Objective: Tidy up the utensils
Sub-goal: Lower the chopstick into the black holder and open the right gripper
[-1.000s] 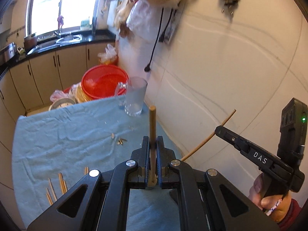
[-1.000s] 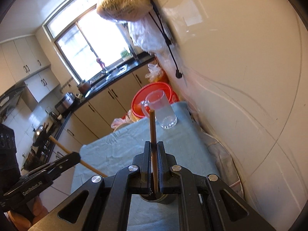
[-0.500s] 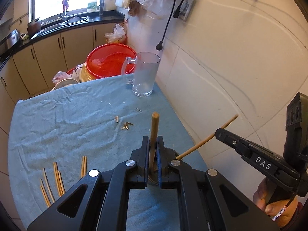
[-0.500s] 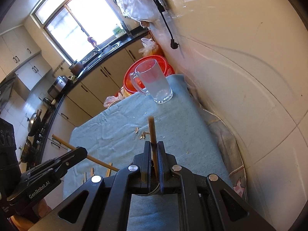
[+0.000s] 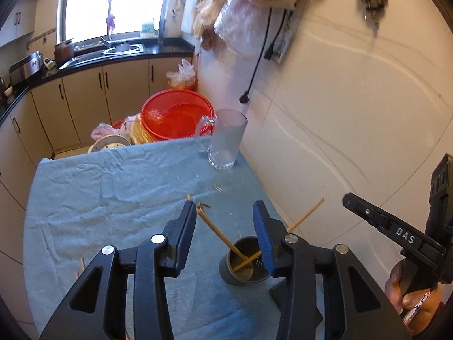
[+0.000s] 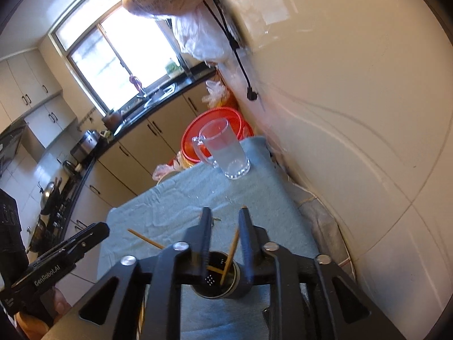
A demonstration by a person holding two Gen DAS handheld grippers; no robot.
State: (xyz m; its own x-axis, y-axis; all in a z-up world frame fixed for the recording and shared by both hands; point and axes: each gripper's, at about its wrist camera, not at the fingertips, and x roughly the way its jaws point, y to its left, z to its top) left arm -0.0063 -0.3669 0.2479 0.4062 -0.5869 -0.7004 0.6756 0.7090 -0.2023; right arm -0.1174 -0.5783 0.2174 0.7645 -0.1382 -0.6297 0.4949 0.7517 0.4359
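Wooden chopsticks (image 5: 218, 231) free in the holder (image 5: 245, 260), both grippers (image 5: 225, 226) (image 6: 225, 233) angled down above, jaws opening, empty.

Both wrist views look steeply down, close over the metal cup (image 5: 245, 260) (image 6: 219, 279) at lower centre, sharing the blue cloth (image 5: 113, 198) (image 6: 175, 198).

left claw (image 5: 225, 233): black plastic linkage arms, triangular cut-outs, four round silver screw heads, fingers (image 5: 262, 235) lined with blue pads
left claw side: white lettering "GenRobot.AI" on black body
right claw (image 6: 225, 233): same black linkage, four silver screw heads
right claw side: white "DAS" marking, small silver screw
right hand (image 5: 409, 291): dark red sleeve cuff
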